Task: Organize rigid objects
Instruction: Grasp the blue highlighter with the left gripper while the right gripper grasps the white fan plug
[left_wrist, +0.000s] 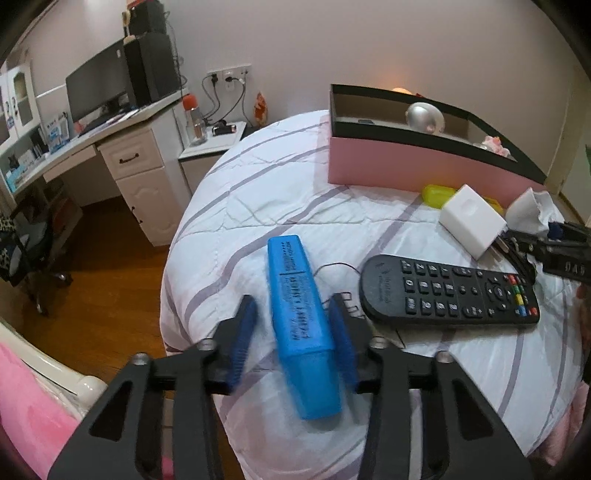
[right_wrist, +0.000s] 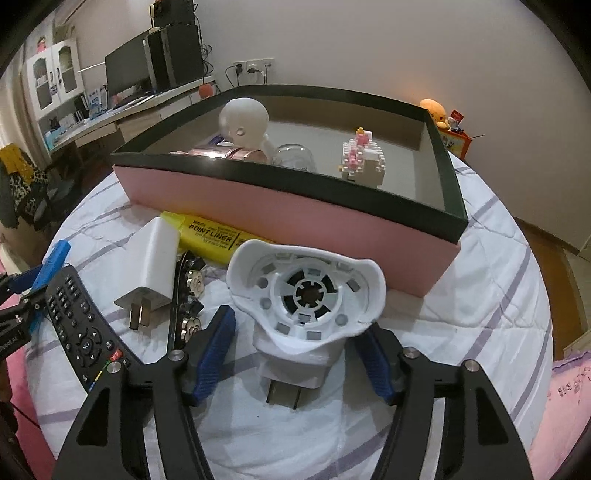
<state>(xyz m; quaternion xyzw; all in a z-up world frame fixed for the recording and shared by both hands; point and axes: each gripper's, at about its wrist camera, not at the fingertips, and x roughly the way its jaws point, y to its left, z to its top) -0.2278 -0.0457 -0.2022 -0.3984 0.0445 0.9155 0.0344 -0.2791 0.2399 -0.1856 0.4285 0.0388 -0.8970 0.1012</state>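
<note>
My left gripper (left_wrist: 293, 341) has its blue pads around the fat blue plastic highlighter pen (left_wrist: 301, 325) on the white striped bed quilt (left_wrist: 258, 184), though I cannot tell if they squeeze it yet. My right gripper (right_wrist: 295, 347) is released, its pads apart from the white round plug-in night light (right_wrist: 306, 295) between them. The pink cardboard box with a black rim (right_wrist: 295, 218) at twelve o'clock already holds some toys. The black remote control (left_wrist: 448, 290), white charger (left_wrist: 472, 218) and yellow highlighter pen (right_wrist: 210, 236) are left outside.
</note>
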